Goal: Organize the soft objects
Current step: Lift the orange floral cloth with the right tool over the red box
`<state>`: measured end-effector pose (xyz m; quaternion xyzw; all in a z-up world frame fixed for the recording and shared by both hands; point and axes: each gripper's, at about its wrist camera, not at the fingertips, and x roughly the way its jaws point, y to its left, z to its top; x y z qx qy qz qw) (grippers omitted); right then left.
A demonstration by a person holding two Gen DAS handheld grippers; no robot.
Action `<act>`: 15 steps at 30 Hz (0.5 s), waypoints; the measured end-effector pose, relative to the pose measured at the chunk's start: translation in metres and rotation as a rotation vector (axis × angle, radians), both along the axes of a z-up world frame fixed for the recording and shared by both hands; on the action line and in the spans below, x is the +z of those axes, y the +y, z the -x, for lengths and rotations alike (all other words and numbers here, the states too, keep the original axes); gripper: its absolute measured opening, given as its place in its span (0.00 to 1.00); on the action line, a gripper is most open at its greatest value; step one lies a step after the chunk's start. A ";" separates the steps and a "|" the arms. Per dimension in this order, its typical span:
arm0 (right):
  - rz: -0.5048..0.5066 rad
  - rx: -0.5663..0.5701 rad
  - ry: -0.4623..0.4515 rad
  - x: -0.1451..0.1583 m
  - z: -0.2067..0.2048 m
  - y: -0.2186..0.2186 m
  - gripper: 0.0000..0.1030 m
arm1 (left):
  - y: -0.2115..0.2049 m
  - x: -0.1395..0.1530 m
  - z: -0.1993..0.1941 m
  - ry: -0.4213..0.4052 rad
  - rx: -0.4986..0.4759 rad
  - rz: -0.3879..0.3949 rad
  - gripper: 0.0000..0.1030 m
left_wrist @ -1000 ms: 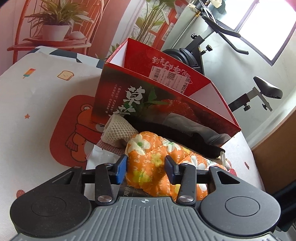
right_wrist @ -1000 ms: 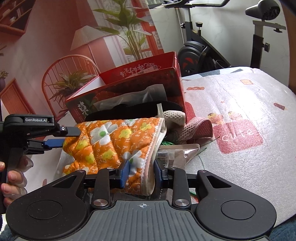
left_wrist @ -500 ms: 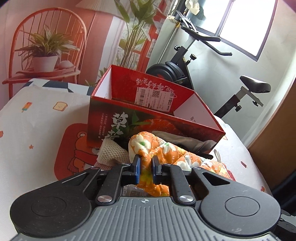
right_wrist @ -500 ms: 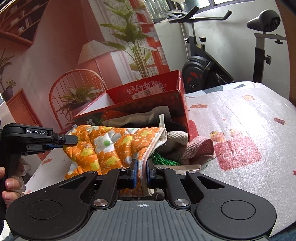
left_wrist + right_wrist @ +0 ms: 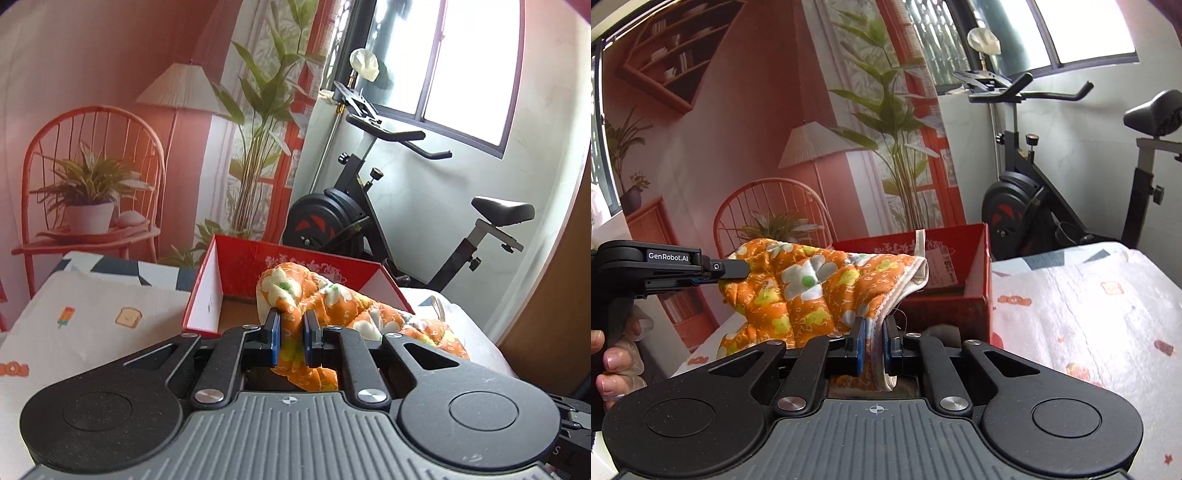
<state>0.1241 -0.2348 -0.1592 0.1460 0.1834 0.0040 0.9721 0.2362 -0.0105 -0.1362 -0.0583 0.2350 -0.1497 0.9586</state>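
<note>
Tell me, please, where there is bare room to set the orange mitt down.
The red box shows bare floor at its left end, beside the white inner wall. Bare tablecloth lies left of it. The orange mitt, pinched by the left gripper and right gripper, crowds the box's right side.

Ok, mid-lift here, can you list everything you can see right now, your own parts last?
Quilted cloth: one, orange with white and yellow flowers, held up between both grippers in front of the box.
Box: one, red outside, white inside, open top, on the table behind the cloth.
Table cover: one, white with small cartoon prints, under the box.
Exercise bike: one, black, behind the table by the window.
Wall backdrop: one, red-pink, printed with chair, lamp and plants.
Left gripper: black, blue pads, shut on the cloth.
Right gripper: black, shut on the cloth's white-trimmed edge.
Hand: one, holding the left gripper's handle.
</note>
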 end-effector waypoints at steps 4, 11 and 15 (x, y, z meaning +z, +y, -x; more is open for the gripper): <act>0.008 0.012 -0.013 0.019 -0.035 -0.007 0.08 | -0.006 0.015 -0.020 -0.045 0.020 -0.019 0.13; 0.038 0.018 0.004 0.034 -0.105 -0.026 0.08 | -0.013 0.023 -0.067 -0.036 0.075 -0.025 0.13; 0.038 0.019 0.031 0.032 -0.142 -0.032 0.08 | -0.021 0.019 -0.099 -0.019 0.077 -0.073 0.13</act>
